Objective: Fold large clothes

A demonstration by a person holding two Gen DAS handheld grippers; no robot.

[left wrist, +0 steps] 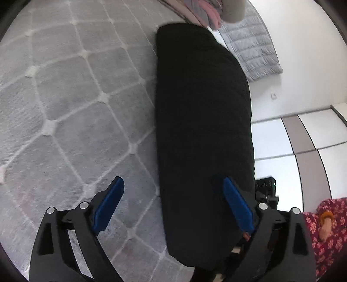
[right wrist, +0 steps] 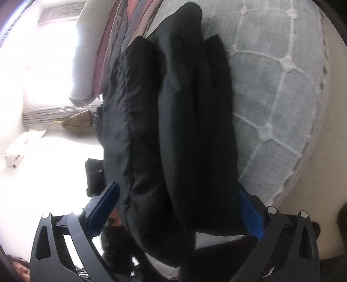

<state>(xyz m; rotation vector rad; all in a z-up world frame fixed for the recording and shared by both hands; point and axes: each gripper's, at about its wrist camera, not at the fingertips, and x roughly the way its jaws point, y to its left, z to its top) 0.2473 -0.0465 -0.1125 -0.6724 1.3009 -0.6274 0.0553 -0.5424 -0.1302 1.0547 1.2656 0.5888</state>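
Observation:
A black padded garment point(left wrist: 201, 108), folded into a long thick bundle, lies along the right side of a grey quilted mattress point(left wrist: 76, 97). My left gripper point(left wrist: 173, 180) is open wide at the bundle's near end. Its left finger hangs over bare mattress and its right finger point(left wrist: 236, 204) is above the garment's right edge. In the right wrist view the same garment point(right wrist: 184, 108) shows as stacked folds on the mattress point(right wrist: 271, 97). My right gripper point(right wrist: 177, 185) straddles its near end with jaws wide. A gap shows beside the left pad point(right wrist: 102, 208), and the right pad is partly hidden.
A pile of pink and grey clothes point(left wrist: 203, 10) lies beyond the garment, with a grey quilt point(left wrist: 249, 43) against the wall. Wardrobe panels point(left wrist: 303, 134) and a person's red floral sleeve point(left wrist: 325, 234) are at the right. A white box point(right wrist: 15, 156) and a black object point(right wrist: 94, 175) are on the floor.

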